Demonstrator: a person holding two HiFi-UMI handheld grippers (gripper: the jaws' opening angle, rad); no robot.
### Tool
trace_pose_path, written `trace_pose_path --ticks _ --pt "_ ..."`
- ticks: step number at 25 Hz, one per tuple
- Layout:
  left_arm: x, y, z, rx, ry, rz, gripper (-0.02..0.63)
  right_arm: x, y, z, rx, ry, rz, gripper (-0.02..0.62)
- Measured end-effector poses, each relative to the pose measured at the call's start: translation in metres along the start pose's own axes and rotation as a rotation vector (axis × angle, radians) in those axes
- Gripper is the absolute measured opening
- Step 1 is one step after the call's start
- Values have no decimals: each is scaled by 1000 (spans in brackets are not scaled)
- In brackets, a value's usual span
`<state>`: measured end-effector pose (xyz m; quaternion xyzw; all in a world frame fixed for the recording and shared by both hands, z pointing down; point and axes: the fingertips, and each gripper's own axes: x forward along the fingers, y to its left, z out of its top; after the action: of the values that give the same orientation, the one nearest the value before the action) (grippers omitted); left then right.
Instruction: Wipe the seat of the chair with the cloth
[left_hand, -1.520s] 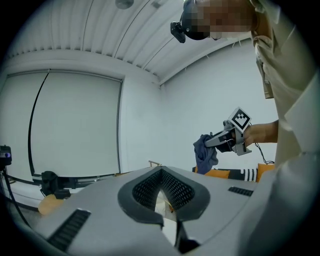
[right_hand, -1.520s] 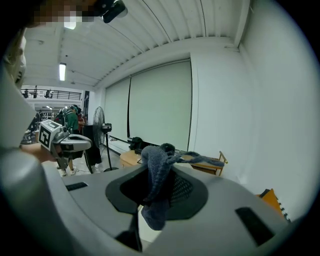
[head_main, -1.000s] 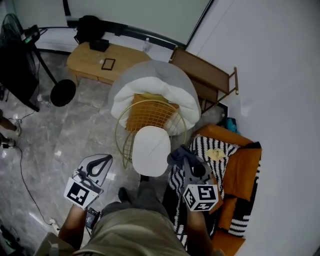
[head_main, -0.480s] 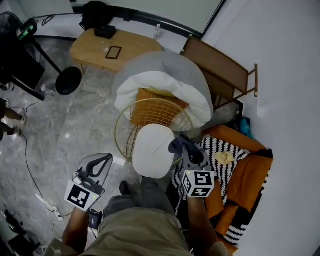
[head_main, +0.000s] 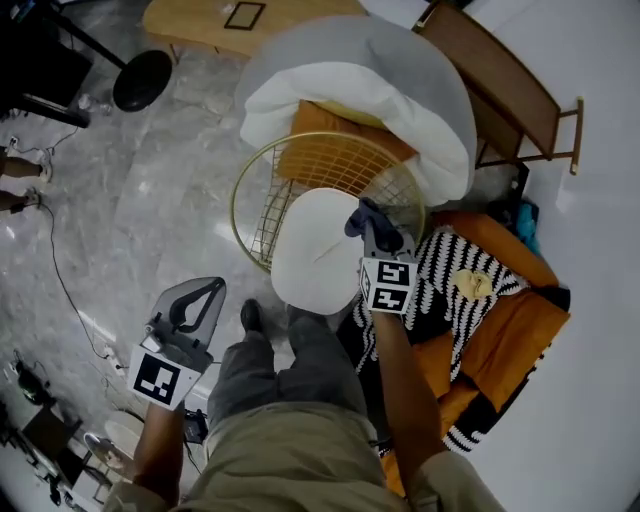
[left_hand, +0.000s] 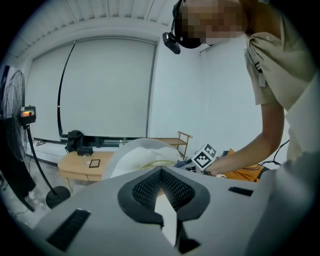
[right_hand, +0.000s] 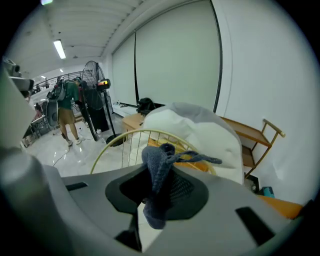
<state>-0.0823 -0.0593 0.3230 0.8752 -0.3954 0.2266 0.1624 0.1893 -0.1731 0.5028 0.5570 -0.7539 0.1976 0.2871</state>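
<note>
A chair with a white seat (head_main: 312, 252) and a gold wire back (head_main: 300, 165) stands in front of me. My right gripper (head_main: 372, 230) hovers over the seat's right edge, near the wire back, shut on a dark blue-grey cloth (head_main: 360, 216). In the right gripper view the cloth (right_hand: 159, 172) sticks up bunched between the jaws of that gripper (right_hand: 157, 195), with the wire back (right_hand: 131, 142) beyond. My left gripper (head_main: 192, 308) hangs over the floor left of the chair, shut on nothing. In its own view the left gripper (left_hand: 161, 175) points toward the chair.
A grey-and-white beanbag (head_main: 350, 85) with an orange cushion (head_main: 325, 135) presses against the chair's back. Orange and striped cushions (head_main: 500, 320) lie on the floor to the right. A wooden rack (head_main: 500, 75), a low wooden table (head_main: 225, 18) and a fan base (head_main: 140, 78) stand beyond.
My right gripper has carried the cloth forward, from beside the seat's near right corner to its far right edge. The left gripper has stayed low on the left.
</note>
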Motion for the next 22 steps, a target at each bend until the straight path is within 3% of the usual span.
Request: trace_pose_path --ticks 10,12,18,22 --pt "18 12 -81 -78 78 28 15 153 39 -146 -10 267 14 91" --pt "19 11 -96 -100 94 30 15 174 59 -160 -46 303 42 91" --pt "25 6 -126 -140 150 20 15 213 133 -176 -239 362 227 94" --pt "37 4 -122 -125 141 -7 15 205 110 -197 -346 394 218 94"
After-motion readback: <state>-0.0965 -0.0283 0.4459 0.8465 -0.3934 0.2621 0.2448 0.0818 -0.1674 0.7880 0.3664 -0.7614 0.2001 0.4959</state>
